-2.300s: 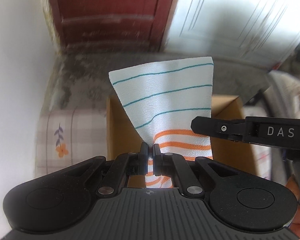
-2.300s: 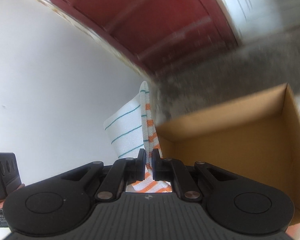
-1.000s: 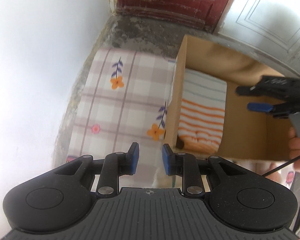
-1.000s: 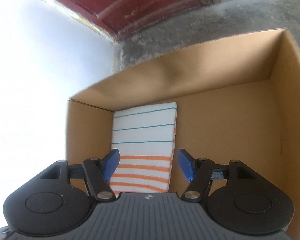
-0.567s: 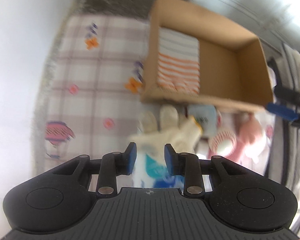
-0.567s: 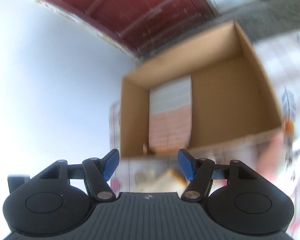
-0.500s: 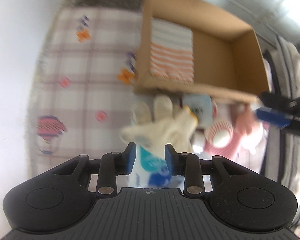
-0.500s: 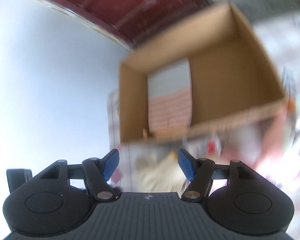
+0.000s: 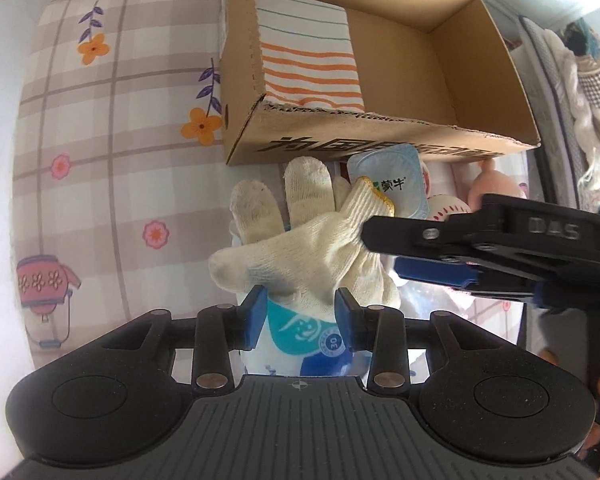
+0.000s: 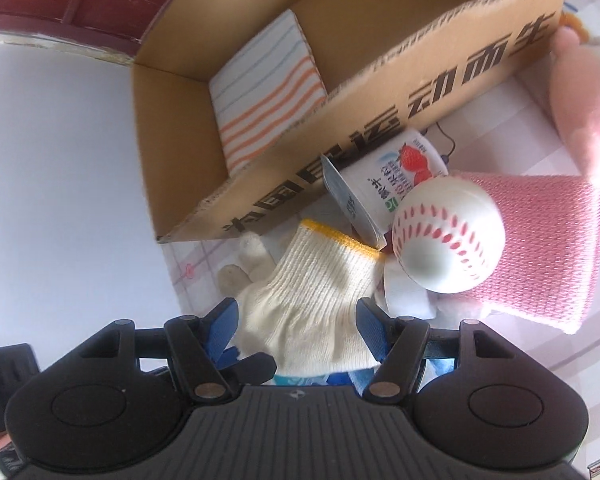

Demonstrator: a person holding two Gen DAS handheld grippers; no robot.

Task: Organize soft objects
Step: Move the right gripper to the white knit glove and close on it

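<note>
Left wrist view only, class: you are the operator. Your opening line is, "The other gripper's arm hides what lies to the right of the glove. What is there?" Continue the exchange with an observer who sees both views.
Observer: A pink knitted cloth lies there. In the right wrist view the baseball sits in front of it.
Operator: Where are the right gripper's pads relative to the glove?
Observer: The right gripper has one blue pad on each side of the glove, below its yellow-edged cuff, with the jaws open.
Operator: What is on the side of the yogurt cup?
Observer: A strawberry picture. The yogurt cup lies on its side by the cardboard box.
</note>
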